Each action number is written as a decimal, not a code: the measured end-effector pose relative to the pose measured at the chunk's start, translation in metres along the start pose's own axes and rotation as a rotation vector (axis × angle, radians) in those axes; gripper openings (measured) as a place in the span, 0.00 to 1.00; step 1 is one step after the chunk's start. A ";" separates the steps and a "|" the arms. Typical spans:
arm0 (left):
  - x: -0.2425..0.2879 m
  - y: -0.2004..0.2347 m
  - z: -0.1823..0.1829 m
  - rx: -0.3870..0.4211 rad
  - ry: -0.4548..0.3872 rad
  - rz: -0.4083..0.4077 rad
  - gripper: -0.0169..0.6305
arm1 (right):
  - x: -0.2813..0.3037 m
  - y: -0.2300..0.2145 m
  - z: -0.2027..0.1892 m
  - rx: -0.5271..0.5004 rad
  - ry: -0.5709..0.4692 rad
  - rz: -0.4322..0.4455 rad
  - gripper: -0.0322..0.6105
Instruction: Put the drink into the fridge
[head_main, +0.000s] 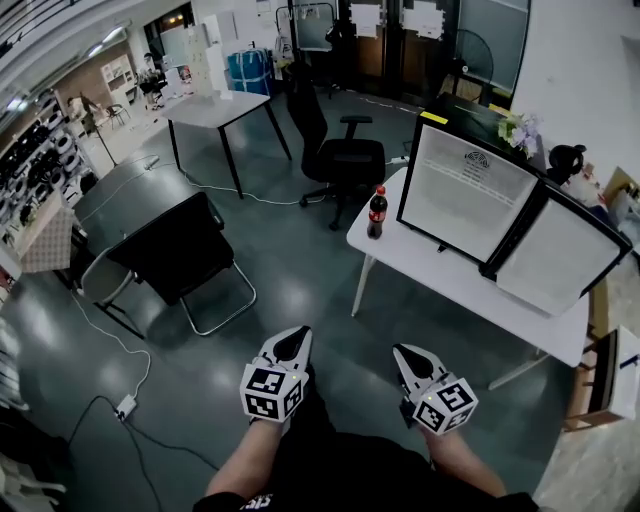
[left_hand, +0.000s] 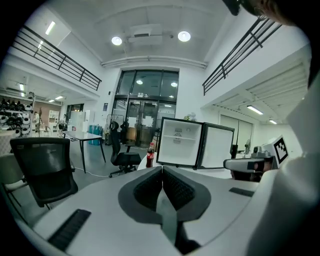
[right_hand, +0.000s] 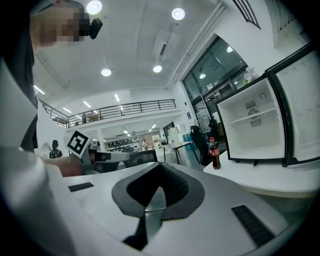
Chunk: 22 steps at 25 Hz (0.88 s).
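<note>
Head view: red-capped dark cola bottle (head_main: 377, 212) stands on white worktop (head_main: 470, 295) beside open black-framed fridge (head_main: 465, 190); left hand-held gripper (head_main: 297, 338) and right hand-held gripper (head_main: 406, 354) clenched, empty. Whole task outstanding.

No word or number can be read anywhere. Ahead of the right gripper (head_main: 404, 354), a sticker (head_main: 477, 160) on the back wall of the open fridge (head_main: 455, 215) carries a round emblem above lines of print too small to make out. The drink bottle (head_main: 377, 213), ahead and between the right gripper and the left gripper (head_main: 296, 338), wears a red label with illegible lettering. The left marker cube (head_main: 270, 390) and the right marker cube (head_main: 447, 403) show only black-and-white square patterns. Far ahead, the white sheets (head_main: 366, 18) on the doors are unreadable.
</note>
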<state>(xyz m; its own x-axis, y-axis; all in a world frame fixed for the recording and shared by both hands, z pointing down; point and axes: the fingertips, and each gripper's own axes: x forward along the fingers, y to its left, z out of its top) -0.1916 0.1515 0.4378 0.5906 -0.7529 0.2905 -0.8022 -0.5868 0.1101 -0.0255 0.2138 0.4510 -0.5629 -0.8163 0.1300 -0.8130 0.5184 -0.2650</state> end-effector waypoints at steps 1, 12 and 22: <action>0.013 0.006 0.002 -0.001 0.002 -0.012 0.05 | 0.008 -0.010 0.002 0.002 -0.001 -0.015 0.07; 0.182 0.141 0.061 0.074 0.024 -0.181 0.05 | 0.179 -0.105 0.051 0.021 -0.070 -0.186 0.08; 0.316 0.263 0.109 0.109 0.052 -0.325 0.05 | 0.332 -0.181 0.101 0.036 -0.137 -0.344 0.11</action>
<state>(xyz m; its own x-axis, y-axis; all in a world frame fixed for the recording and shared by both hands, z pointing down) -0.2059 -0.2736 0.4548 0.8060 -0.5069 0.3055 -0.5574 -0.8237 0.1038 -0.0506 -0.1768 0.4453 -0.2307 -0.9689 0.0891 -0.9441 0.2007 -0.2616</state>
